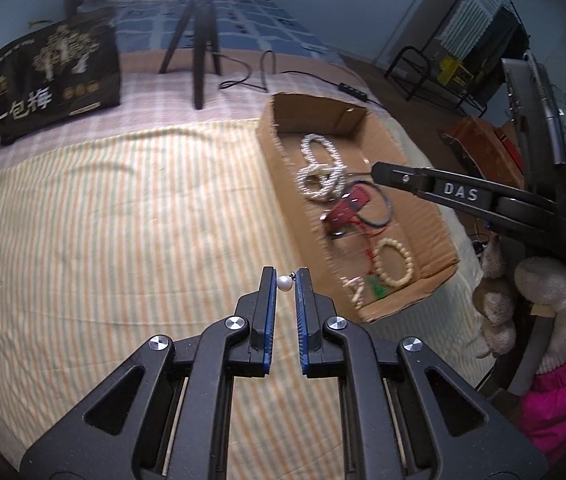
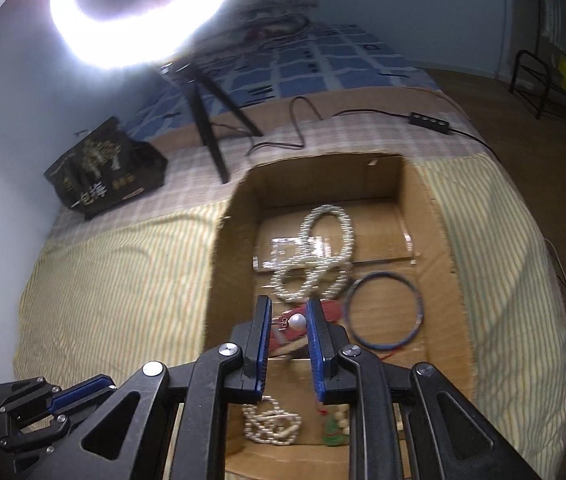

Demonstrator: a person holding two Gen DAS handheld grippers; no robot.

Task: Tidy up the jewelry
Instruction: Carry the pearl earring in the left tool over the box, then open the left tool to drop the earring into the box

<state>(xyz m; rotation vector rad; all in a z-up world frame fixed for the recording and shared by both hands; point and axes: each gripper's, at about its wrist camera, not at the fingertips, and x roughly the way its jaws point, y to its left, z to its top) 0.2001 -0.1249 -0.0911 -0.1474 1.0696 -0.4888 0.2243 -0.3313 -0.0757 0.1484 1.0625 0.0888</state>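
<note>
Left tool (image 1: 285,276): clenched at the tips on the left pearl earring (image 1: 284,283), pearl against one pad, metal fitting against the other. Held above the striped sheet (image 1: 123,220) of the bed, just outside the near wall of the cardboard box (image 1: 275,148).

Right tool (image 2: 289,308): clenched on the right pearl earring (image 2: 298,323), pearl against one pad, post reaching toward the other. Held over the inside of the cardboard box, above the red item (image 2: 331,310) and near the pearl strands (image 2: 315,264) and the blue bangle (image 2: 381,274).

Step in hand, as judged: carry of a matched earring pair toward storage in the box; placement not yet done.

Next move, as judged:
1. Bring the left tool over the box wall, clear of the cardboard edge.
2. Select a bare patch of box floor, apart from the pearl strands and the bangle, to avoid tangling the post or hook.
3. Lower both tools close to the floor before release; expect a round pearl to roll or bounce if dropped from height.
4. Release each tool only slightly and confirm that the earring falls free of the pads.
5. Set the two earrings side by side to keep the pair together.
</note>
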